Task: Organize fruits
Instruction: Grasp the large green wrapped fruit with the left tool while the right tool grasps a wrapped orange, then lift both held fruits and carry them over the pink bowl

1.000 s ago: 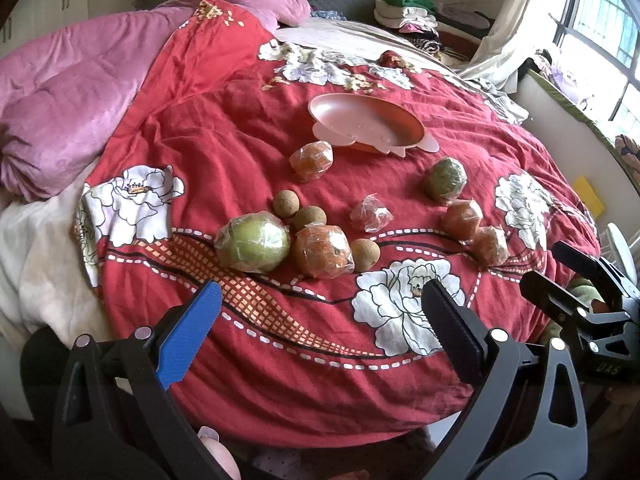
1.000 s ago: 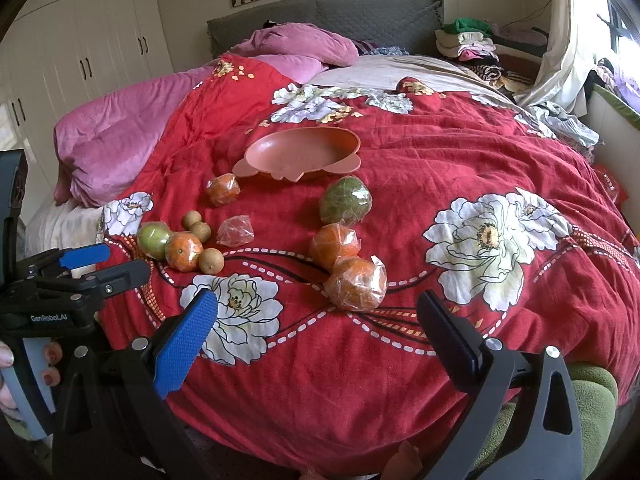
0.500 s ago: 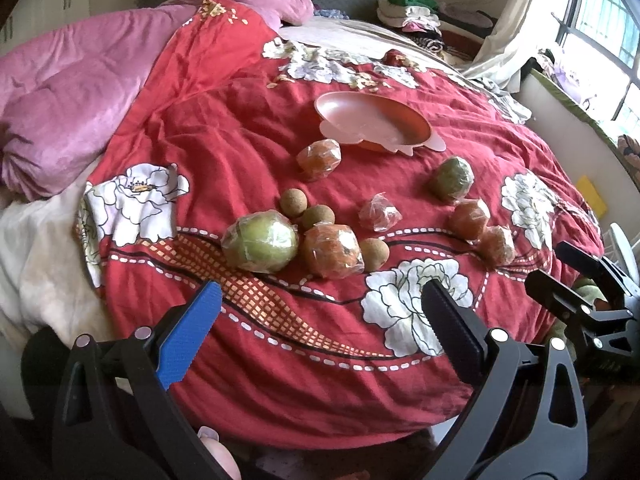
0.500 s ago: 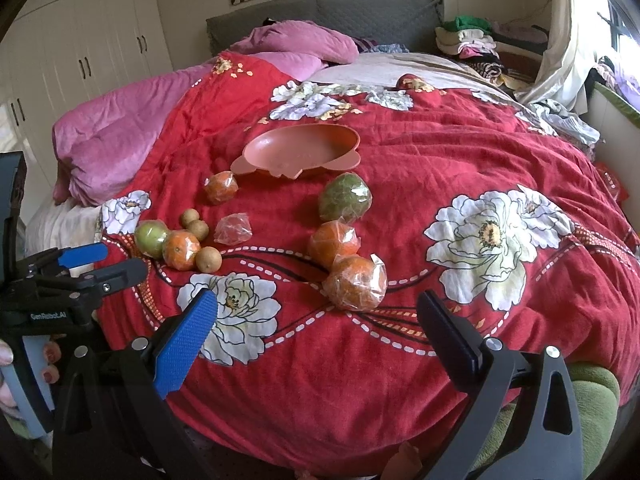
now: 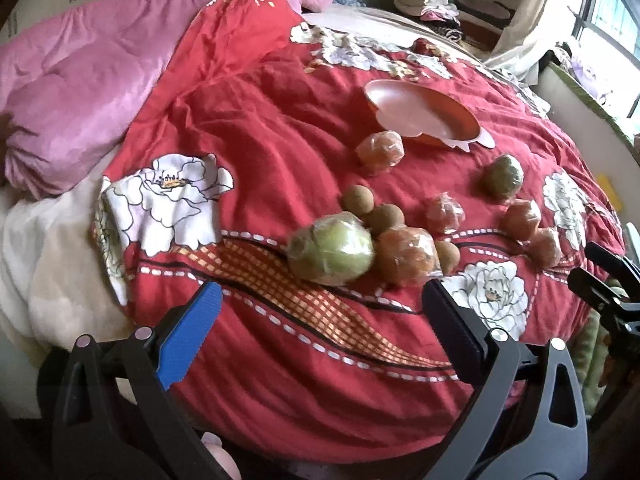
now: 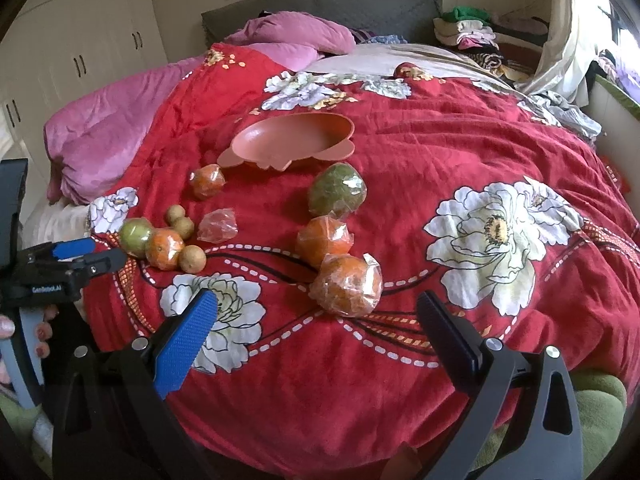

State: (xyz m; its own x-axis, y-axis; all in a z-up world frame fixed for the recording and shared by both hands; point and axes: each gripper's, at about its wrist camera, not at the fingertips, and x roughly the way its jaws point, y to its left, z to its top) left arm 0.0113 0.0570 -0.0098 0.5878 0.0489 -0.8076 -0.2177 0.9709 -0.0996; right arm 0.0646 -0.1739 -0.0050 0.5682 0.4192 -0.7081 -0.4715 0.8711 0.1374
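Left tongs (image 5: 320, 312): released, empty, over bed's near edge. Right tongs (image 6: 316, 318): released, empty. Wrapped fruits: green one (image 5: 331, 249) touching orange one (image 5: 408, 255), near edge; round, no long axis. Pink dish (image 6: 294, 140): mid-bed (image 6: 460, 160), long axis running side to side, upright.

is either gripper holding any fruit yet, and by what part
Nothing is held. The left gripper and right gripper are both open, short of the fruit on the red quilt.

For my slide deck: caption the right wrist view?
Open right gripper nearing wrapped oranges on a red floral quilt, pink dish empty.
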